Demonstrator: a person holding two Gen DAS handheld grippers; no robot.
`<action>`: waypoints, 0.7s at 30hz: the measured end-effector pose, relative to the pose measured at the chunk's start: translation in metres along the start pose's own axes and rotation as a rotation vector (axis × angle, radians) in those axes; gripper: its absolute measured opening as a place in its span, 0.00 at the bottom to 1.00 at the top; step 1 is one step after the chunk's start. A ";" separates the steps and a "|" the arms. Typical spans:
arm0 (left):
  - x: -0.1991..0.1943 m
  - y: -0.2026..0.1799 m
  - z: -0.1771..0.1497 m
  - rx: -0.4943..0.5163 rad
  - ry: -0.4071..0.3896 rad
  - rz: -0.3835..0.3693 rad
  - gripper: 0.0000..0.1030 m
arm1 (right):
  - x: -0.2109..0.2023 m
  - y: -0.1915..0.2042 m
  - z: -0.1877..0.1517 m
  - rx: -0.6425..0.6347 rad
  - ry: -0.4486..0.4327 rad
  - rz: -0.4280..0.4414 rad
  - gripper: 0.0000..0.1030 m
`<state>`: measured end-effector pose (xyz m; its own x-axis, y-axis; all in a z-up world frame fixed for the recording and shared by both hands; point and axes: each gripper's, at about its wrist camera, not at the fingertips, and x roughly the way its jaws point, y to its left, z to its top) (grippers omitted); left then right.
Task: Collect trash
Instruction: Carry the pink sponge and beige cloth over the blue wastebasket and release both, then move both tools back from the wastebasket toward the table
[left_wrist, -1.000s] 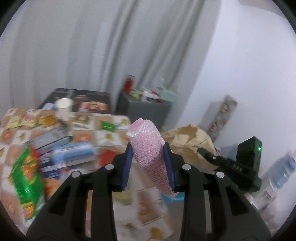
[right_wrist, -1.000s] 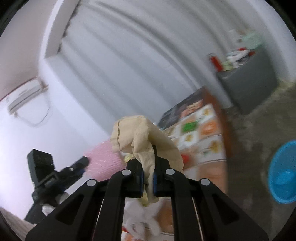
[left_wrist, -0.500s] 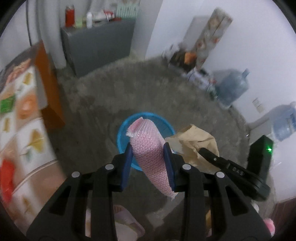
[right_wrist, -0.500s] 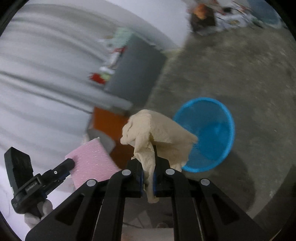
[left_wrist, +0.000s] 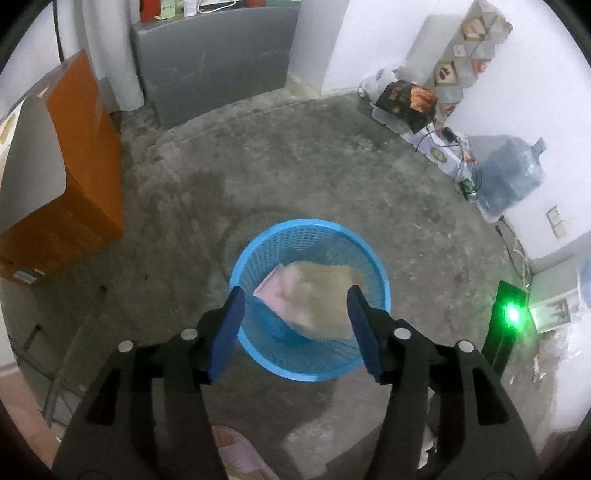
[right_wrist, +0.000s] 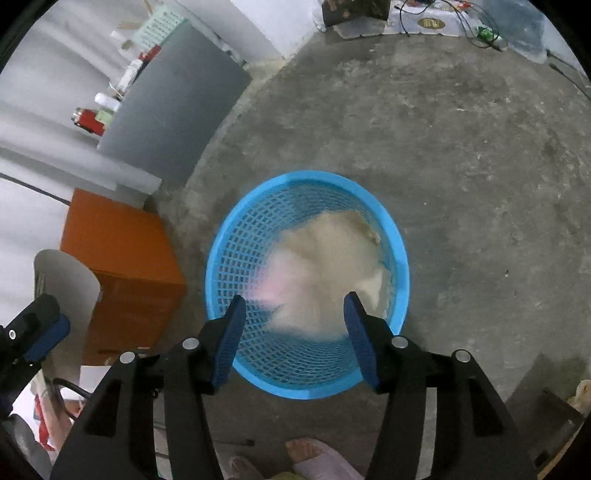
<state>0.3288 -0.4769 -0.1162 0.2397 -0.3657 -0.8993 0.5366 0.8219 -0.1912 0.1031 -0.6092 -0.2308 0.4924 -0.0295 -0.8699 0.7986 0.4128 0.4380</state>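
Note:
A blue mesh waste basket (left_wrist: 258, 254) stands on the concrete floor, also in the right wrist view (right_wrist: 236, 236). Inside it lie a pink bubble-wrap piece (left_wrist: 275, 291) and crumpled tan paper (left_wrist: 325, 295), both blurred; they show in the right wrist view as a pink patch (right_wrist: 277, 280) and tan paper (right_wrist: 332, 258). My left gripper (left_wrist: 295, 328) is open and empty above the basket's near rim. My right gripper (right_wrist: 293, 332) is open and empty above the same basket. The left gripper's tip shows at the left edge of the right wrist view (right_wrist: 40, 328).
An orange cabinet (left_wrist: 81, 177) stands left of the basket and a grey cabinet (left_wrist: 218, 59) at the back. A water jug (left_wrist: 509, 177), boxes and cables line the right wall. A device with a green light (left_wrist: 511, 314) is at right. Feet (right_wrist: 314, 458) show below.
Both grippers have opened and let go of the pink bubble wrap and the tan paper, which now lie in the blue basket. Both views have swung further down over the basket.

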 end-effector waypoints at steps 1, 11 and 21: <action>-0.005 0.000 -0.001 0.007 -0.006 -0.005 0.57 | -0.008 0.002 -0.003 -0.011 -0.019 -0.001 0.52; -0.119 -0.001 -0.032 0.026 -0.176 -0.284 0.73 | -0.138 0.033 -0.041 -0.192 -0.336 -0.018 0.66; -0.271 0.027 -0.100 0.068 -0.462 -0.388 0.73 | -0.272 0.095 -0.137 -0.395 -0.686 -0.040 0.94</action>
<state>0.1975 -0.3117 0.0824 0.3342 -0.7972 -0.5027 0.7021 0.5665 -0.4315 -0.0021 -0.4371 0.0167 0.6719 -0.5530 -0.4926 0.7017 0.6882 0.1844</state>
